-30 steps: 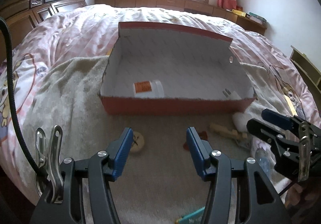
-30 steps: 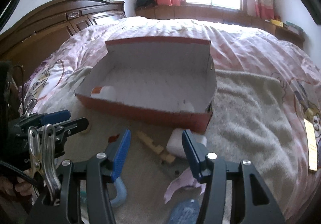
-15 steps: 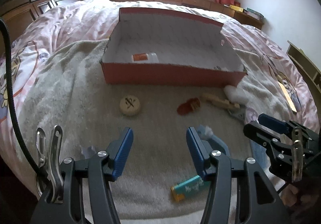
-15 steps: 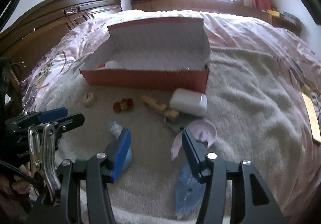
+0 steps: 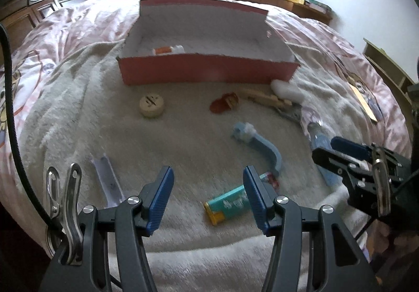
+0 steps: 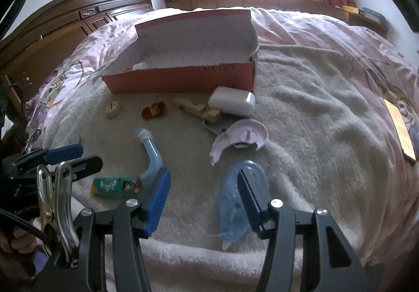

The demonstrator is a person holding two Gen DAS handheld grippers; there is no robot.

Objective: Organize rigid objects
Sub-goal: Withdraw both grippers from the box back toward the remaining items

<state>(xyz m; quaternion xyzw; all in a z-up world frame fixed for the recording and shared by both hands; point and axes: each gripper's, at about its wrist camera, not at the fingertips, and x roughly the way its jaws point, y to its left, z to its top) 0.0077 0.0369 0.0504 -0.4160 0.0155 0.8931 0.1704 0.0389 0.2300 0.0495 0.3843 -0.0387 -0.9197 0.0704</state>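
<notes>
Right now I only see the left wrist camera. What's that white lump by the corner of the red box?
Observer: In the right wrist view it is a whole white rounded plastic case, lying by the corner of the red cardboard box.
Operator: Is anything being held over on the right?
Observer: No. The right gripper is open and empty; a see-through blue teardrop-shaped piece lies beneath it.
Operator: Anything else I can't see well?
Observer: A broken pale pink round plastic piece, between the case and the blue piece.
</notes>
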